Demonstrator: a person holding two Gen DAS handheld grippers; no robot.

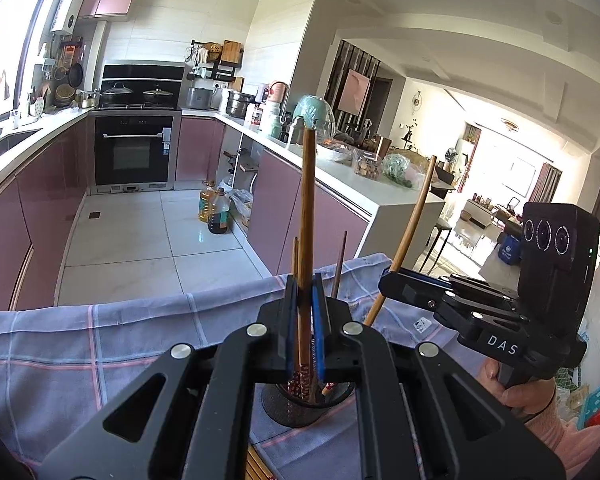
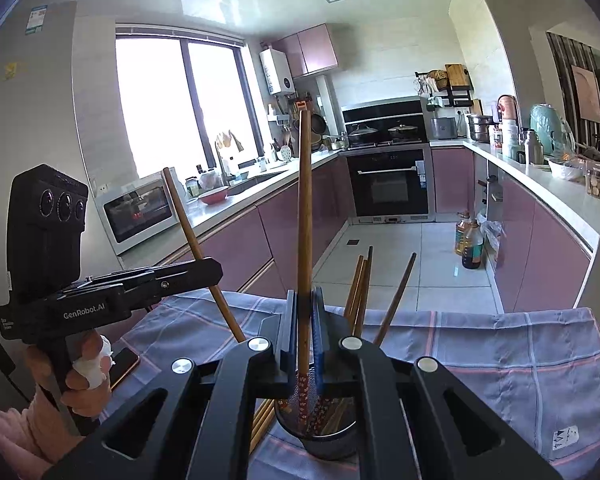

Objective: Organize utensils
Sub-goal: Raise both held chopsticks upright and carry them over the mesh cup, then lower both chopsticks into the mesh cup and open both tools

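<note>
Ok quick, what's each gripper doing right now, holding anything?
Left gripper: closed on a wooden chopstick, above the cup.
Right gripper: closed on another chopstick, above the same cup.

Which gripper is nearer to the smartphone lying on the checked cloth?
Left. The left gripper is held beside and above the smartphone; the right gripper is further right, over the mesh utensil holder.
</note>
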